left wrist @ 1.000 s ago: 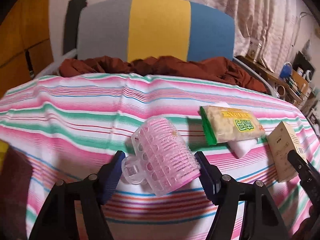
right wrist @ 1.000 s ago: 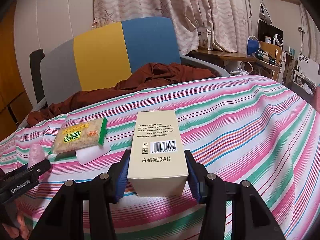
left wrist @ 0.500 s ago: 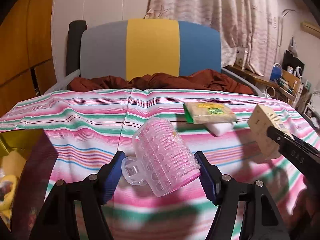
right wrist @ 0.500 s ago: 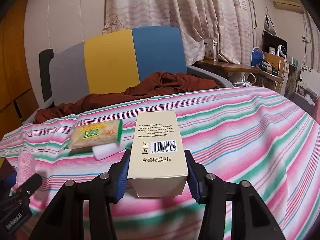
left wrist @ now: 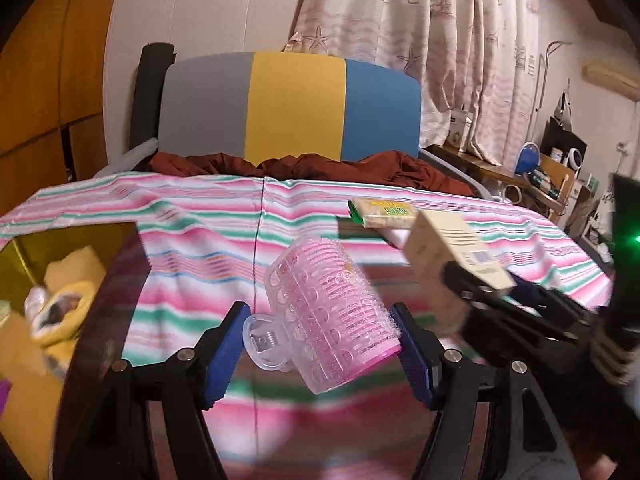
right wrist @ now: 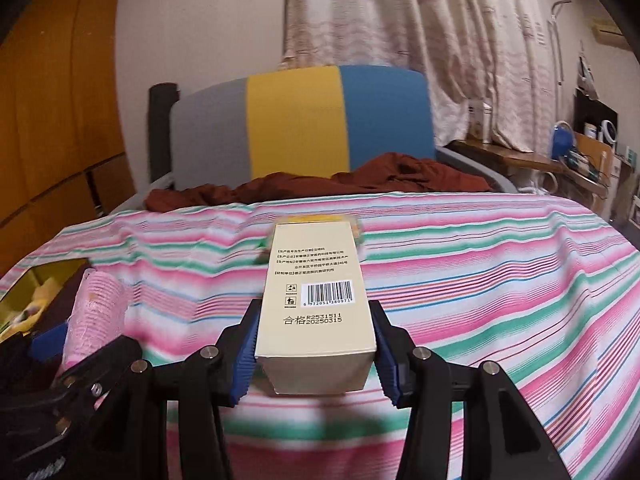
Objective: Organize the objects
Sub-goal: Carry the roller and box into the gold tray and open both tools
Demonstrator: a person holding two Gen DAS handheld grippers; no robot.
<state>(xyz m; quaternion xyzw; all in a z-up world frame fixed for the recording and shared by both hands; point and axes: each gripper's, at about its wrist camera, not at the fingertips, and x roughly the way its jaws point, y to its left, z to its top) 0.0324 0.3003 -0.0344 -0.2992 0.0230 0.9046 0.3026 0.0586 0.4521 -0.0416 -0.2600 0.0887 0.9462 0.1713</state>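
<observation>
Pink see-through hair roller with clip, clamped in left claw above striped bench. Cream box with barcode, clamped in right claw beside the roller.

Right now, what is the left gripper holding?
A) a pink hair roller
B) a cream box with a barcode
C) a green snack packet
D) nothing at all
A: the left gripper has its blue pads pressed on both sides of the pink hair roller; the box is in the right gripper.
</observation>
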